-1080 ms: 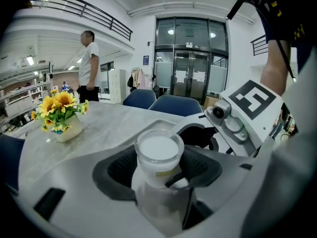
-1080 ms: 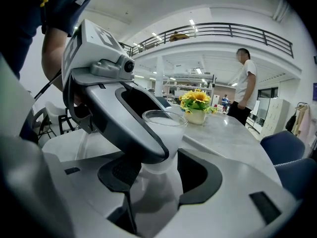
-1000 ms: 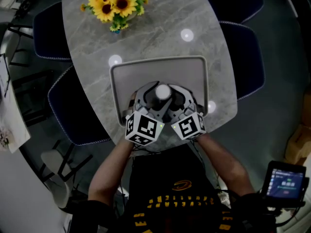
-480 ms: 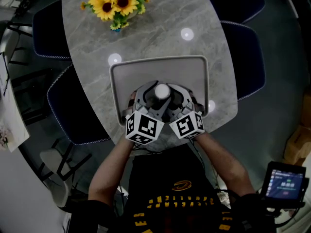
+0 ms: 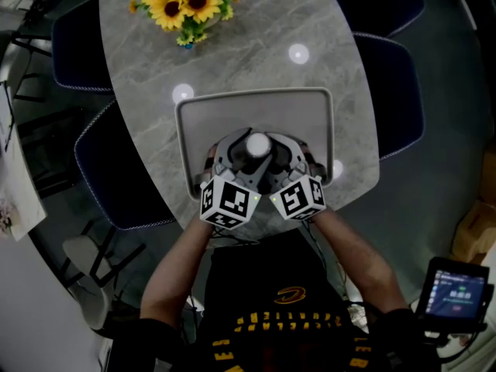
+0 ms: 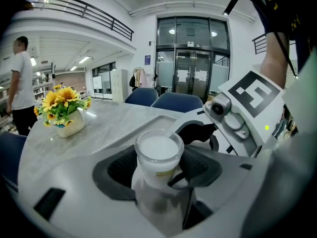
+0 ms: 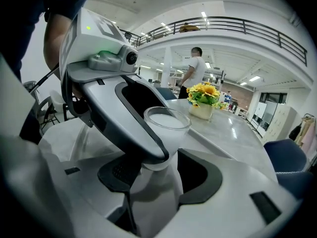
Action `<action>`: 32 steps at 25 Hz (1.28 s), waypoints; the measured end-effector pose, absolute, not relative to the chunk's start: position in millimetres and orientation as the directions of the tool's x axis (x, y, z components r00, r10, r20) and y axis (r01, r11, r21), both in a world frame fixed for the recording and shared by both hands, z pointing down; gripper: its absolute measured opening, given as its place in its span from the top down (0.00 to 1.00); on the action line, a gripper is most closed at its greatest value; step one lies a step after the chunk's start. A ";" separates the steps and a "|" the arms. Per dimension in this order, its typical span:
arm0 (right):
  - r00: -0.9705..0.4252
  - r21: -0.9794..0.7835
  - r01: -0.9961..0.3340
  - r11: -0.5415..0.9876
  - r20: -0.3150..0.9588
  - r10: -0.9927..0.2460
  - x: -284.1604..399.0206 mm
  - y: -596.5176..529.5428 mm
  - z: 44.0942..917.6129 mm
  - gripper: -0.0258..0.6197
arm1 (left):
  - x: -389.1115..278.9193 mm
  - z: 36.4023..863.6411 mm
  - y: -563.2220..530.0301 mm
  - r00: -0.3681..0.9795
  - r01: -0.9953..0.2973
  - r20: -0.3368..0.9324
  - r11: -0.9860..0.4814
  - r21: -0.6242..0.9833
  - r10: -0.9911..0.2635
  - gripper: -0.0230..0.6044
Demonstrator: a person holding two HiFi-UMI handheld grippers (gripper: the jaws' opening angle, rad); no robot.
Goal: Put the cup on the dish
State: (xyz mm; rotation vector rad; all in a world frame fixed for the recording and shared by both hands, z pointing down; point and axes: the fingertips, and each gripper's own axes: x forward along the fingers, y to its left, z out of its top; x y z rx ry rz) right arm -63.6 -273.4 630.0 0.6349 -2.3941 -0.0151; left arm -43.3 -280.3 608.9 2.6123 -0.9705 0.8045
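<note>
A frosted white glass cup (image 5: 258, 145) stands upright over the near half of a grey rectangular tray-like dish (image 5: 256, 108) on the marble table. My left gripper (image 5: 237, 150) and right gripper (image 5: 280, 152) meet around the cup from the near side, their marker cubes side by side. In the left gripper view the cup (image 6: 158, 150) sits between the dark pads (image 6: 119, 170) of that gripper (image 6: 158, 175), gripped. In the right gripper view the cup (image 7: 166, 125) sits between the right gripper's (image 7: 163, 175) pads, with the left gripper's jaw overlapping its left side. Whether the cup's base touches the dish is hidden.
A vase of sunflowers (image 5: 186, 6) stands at the table's far end. Dark blue chairs (image 5: 391, 91) flank the table on both sides. A person (image 6: 20, 83) stands beyond the flowers. A small screen device (image 5: 457, 289) sits at the lower right.
</note>
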 end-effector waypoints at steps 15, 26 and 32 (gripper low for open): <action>-0.667 0.135 -0.435 0.890 0.615 -0.420 -63.9 -272.8 639.7 0.60 | -44.1 615.2 -280.7 0.643 -0.672 0.547 -0.738 0.068 -0.536 0.54; -0.663 0.117 -0.455 0.883 0.617 -0.423 -57.8 -272.8 640.0 0.60 | -50.5 618.9 -283.8 0.623 -0.708 0.554 -0.700 0.099 -0.552 0.53; -0.668 0.109 -0.471 0.875 0.604 -0.435 -52.0 -271.2 636.6 0.60 | -59.3 623.6 -278.3 0.606 -0.724 0.570 -0.682 0.107 -0.555 0.53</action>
